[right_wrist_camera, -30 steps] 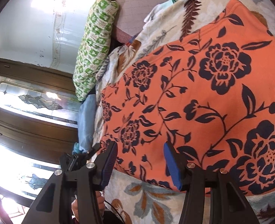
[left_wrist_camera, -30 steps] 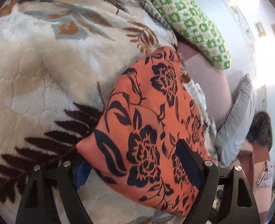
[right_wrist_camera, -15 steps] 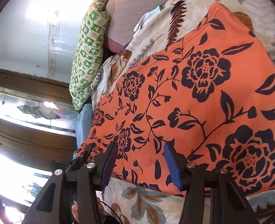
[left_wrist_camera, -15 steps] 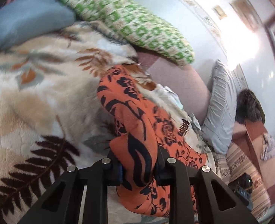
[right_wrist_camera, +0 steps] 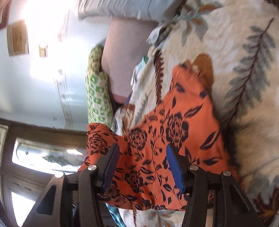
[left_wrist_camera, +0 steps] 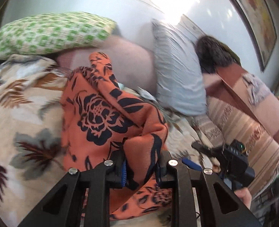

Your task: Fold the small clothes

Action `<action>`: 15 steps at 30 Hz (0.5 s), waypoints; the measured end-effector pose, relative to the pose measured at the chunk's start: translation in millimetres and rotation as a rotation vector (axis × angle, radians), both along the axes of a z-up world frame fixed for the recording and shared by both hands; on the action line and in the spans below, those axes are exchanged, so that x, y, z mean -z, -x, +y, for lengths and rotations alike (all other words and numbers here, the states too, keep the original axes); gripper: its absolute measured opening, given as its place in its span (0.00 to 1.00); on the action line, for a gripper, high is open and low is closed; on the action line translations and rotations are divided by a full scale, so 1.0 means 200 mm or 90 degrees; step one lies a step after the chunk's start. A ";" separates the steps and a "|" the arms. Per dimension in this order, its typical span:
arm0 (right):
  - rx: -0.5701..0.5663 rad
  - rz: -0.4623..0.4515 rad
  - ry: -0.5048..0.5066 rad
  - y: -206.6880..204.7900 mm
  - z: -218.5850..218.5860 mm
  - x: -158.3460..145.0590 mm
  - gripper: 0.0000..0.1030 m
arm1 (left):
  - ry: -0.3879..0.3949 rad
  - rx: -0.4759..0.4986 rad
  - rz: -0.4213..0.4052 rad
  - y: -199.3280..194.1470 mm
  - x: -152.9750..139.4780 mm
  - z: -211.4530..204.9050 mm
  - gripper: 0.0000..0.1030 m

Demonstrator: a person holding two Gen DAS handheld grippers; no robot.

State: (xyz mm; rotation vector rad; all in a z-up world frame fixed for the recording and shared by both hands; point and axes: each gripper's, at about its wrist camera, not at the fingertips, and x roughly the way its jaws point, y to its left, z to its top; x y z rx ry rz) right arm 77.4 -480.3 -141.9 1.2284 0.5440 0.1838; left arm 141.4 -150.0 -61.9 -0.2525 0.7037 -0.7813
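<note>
An orange cloth with a dark flower print (left_wrist_camera: 101, 113) lies partly on the leaf-patterned blanket (left_wrist_camera: 16, 104). My left gripper (left_wrist_camera: 141, 172) is shut on a bunched edge of it and holds that edge up off the bed, so the cloth drapes down in folds. In the right wrist view the same cloth (right_wrist_camera: 177, 132) spreads behind my right gripper (right_wrist_camera: 143, 162), whose blue pads stand apart without pinching the fabric. My right gripper (left_wrist_camera: 196, 155) also shows at the right of the left wrist view, beside the cloth, with a hand (left_wrist_camera: 243, 194) behind it.
A green-and-white pillow (left_wrist_camera: 50, 34) and a pale blue pillow (left_wrist_camera: 177, 71) lean against the wall at the head of the bed, with a pink cushion (left_wrist_camera: 132, 60) between them. A striped sheet (left_wrist_camera: 243, 132) covers the right side. A glazed wooden door (right_wrist_camera: 35, 151) stands beyond.
My left gripper went from open around the cloth's corner to shut on it, then lifted and carried it toward the right. The flat cloth is now bunched. My right gripper shifted sideways, jaws unchanged.
</note>
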 end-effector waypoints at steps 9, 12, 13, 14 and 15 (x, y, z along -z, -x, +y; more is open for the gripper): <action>0.015 0.019 -0.098 0.06 -0.30 0.11 0.53 | -0.098 0.147 0.082 0.14 0.42 -0.70 0.22; -0.002 0.024 -0.116 0.02 -0.34 0.13 0.53 | -0.106 0.162 0.092 0.15 0.46 -0.71 0.23; 0.001 0.027 -0.107 0.01 -0.35 0.13 0.53 | -0.098 0.158 0.096 0.15 0.45 -0.69 0.25; 0.003 0.031 -0.096 0.00 -0.37 0.13 0.53 | -0.093 0.164 0.097 0.14 0.43 -0.68 0.26; 0.000 0.034 -0.089 -0.01 -0.37 0.13 0.54 | -0.094 0.171 0.095 0.14 0.41 -0.68 0.29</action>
